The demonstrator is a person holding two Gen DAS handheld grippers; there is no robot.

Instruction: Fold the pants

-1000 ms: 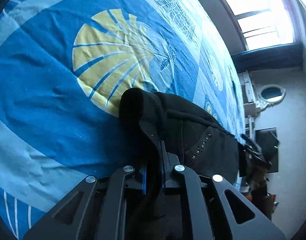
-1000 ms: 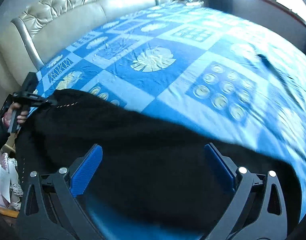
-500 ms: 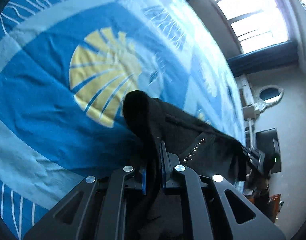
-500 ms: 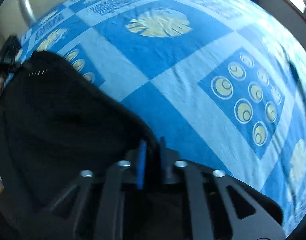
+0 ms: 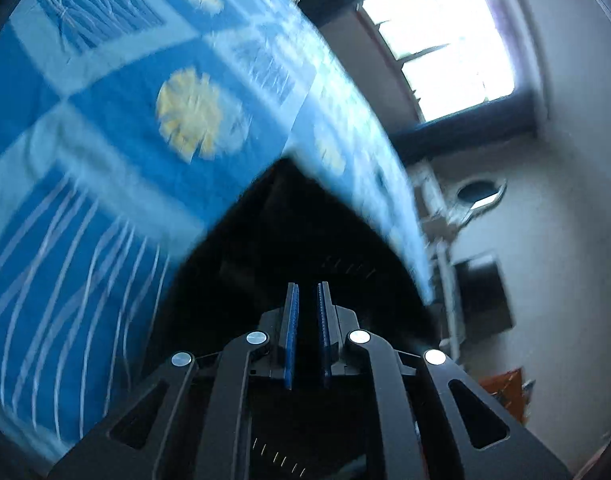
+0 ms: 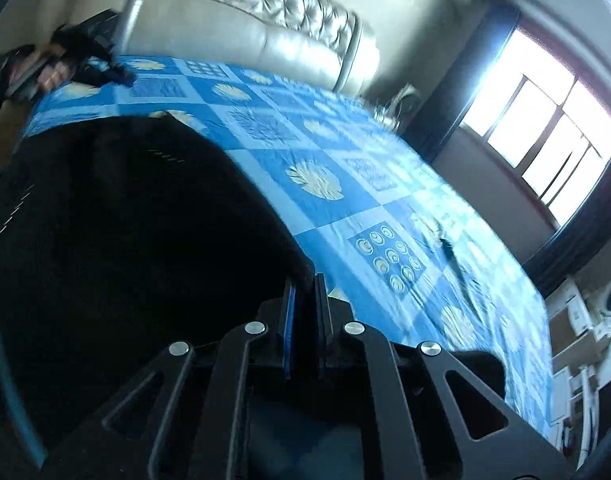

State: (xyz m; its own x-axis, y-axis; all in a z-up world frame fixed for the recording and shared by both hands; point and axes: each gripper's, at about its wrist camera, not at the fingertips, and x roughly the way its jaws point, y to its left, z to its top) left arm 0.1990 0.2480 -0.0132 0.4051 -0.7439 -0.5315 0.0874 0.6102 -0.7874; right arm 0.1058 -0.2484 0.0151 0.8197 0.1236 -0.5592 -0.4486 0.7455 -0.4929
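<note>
The black pants with small rows of studs hang lifted above the blue patterned bedspread. My left gripper is shut on the black fabric, which fills the view ahead of its blue pads. In the right wrist view the pants spread as a wide dark sheet to the left, and my right gripper is shut on their edge. The left gripper and the hand on it show far off at the upper left of the right wrist view.
The bed has a tufted cream leather headboard. Bright windows with dark curtains lie to the right. Shelves and boxes stand past the bed's right edge. A dark screen hangs on the wall.
My right gripper closed on the pants' edge. Both grippers have since risen and tilted up, lifting the pants off the bedspread, so the room and windows now show.
</note>
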